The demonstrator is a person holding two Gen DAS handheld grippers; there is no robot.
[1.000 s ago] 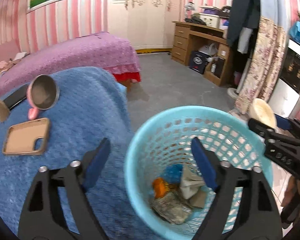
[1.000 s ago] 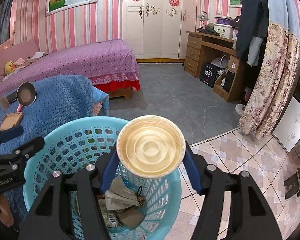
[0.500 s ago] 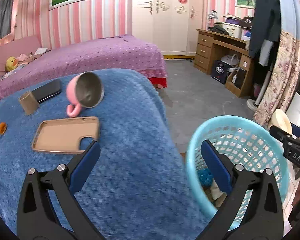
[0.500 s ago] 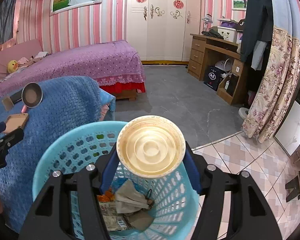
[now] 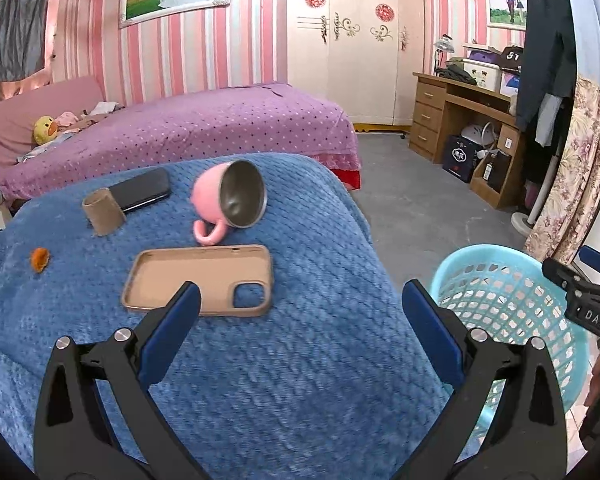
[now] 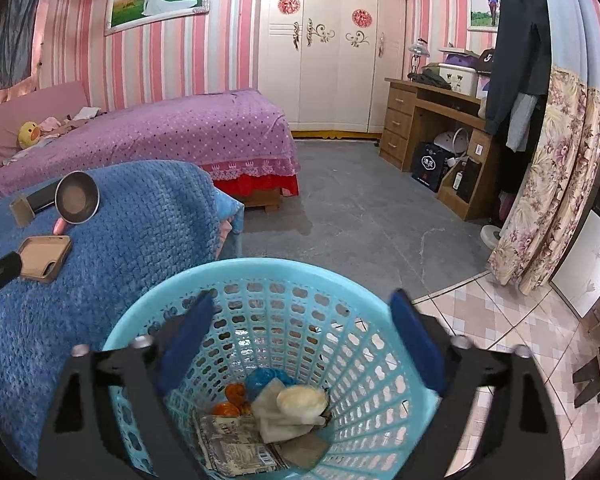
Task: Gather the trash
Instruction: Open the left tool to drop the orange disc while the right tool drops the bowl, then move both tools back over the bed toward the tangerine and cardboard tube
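Trash check: my right gripper is opening over the basket, nothing between its jaws.

The cream cup is lying inside the basket at lower centre, on paper scraps. My left gripper is standing wide and empty above the blue blanket. An orange scrap is lying at left, a cardboard tube upper left, beside the phone; mug and case are sitting centre.

Right tongs opening; cup now lies in basket.
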